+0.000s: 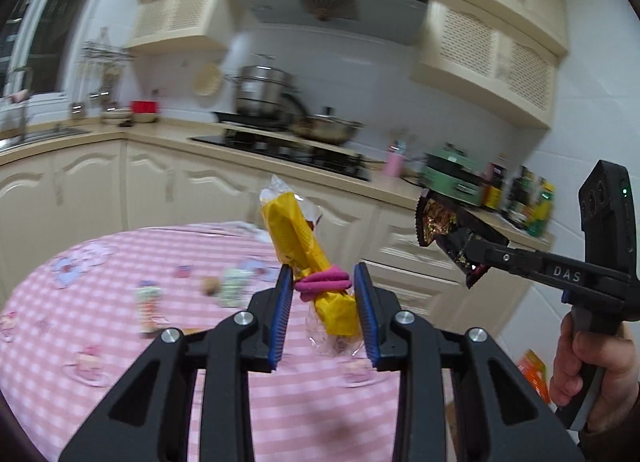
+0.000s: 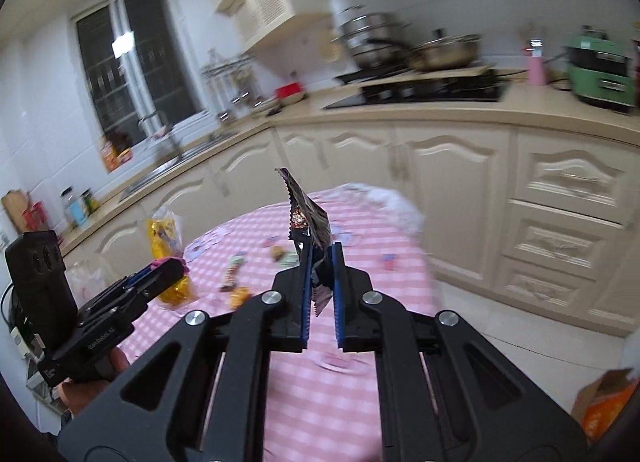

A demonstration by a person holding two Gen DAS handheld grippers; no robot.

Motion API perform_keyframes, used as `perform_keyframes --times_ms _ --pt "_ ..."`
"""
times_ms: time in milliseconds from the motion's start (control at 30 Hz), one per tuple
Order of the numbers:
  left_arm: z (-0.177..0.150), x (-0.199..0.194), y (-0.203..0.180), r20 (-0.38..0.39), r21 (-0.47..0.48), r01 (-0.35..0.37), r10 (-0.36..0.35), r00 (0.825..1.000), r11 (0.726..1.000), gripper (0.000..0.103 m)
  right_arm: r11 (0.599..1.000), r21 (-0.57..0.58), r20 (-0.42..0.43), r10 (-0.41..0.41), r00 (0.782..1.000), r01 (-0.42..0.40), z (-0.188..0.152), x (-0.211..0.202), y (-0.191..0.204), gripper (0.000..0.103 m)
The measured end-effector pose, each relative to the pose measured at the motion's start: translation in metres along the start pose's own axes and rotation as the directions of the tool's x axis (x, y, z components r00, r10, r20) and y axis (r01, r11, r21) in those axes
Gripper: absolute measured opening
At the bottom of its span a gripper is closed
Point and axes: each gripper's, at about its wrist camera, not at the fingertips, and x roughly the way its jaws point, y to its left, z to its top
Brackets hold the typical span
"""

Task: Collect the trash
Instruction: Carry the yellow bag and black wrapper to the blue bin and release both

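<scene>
My left gripper (image 1: 323,274) is shut on a yellow snack bag (image 1: 298,240) tied with a pink band, held upright above the round table with the pink checked cloth (image 1: 120,342). My right gripper (image 2: 322,252) is shut on a dark foil wrapper (image 2: 308,219), also lifted above the table (image 2: 320,382). Each gripper shows in the other view: the right gripper (image 1: 460,250) with the foil wrapper (image 1: 434,219) at the right, the left gripper (image 2: 168,270) with the yellow bag (image 2: 164,238) at the left. Several small wrappers (image 1: 150,302) lie on the cloth, blurred.
Cream kitchen cabinets (image 1: 100,181) and a counter run behind the table, with a stove and pots (image 1: 272,101), a sink (image 2: 168,165) and a green appliance (image 2: 600,65). An orange carton (image 2: 604,406) stands on the tiled floor at the right.
</scene>
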Motion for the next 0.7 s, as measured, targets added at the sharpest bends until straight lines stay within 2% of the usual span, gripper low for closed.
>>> perform_keyframes --times_ms 167,333,533,700 --pt "-0.016 0.030 -0.074 -0.062 0.070 0.118 -0.114 0.992 0.991 0.030 0.991 0.067 0.026 -0.122 0.992 0.120 -0.011 -0.048 -0.063 0.009" --pt "-0.045 0.069 -0.134 -0.163 0.098 0.217 -0.200 0.966 0.971 0.030 0.965 0.137 -0.003 -0.227 0.974 0.225 -0.037 -0.072 -0.121 0.009" --pt "-0.088 0.126 -0.186 -0.317 0.101 0.279 -0.235 0.919 0.955 0.030 0.921 0.241 -0.071 -0.297 0.952 0.305 -0.078 -0.073 -0.184 0.009" --pt "-0.131 0.182 -0.211 -0.441 0.079 0.301 -0.238 0.866 0.950 0.030 0.883 0.325 -0.151 -0.304 0.941 0.338 -0.114 -0.055 -0.231 0.009"
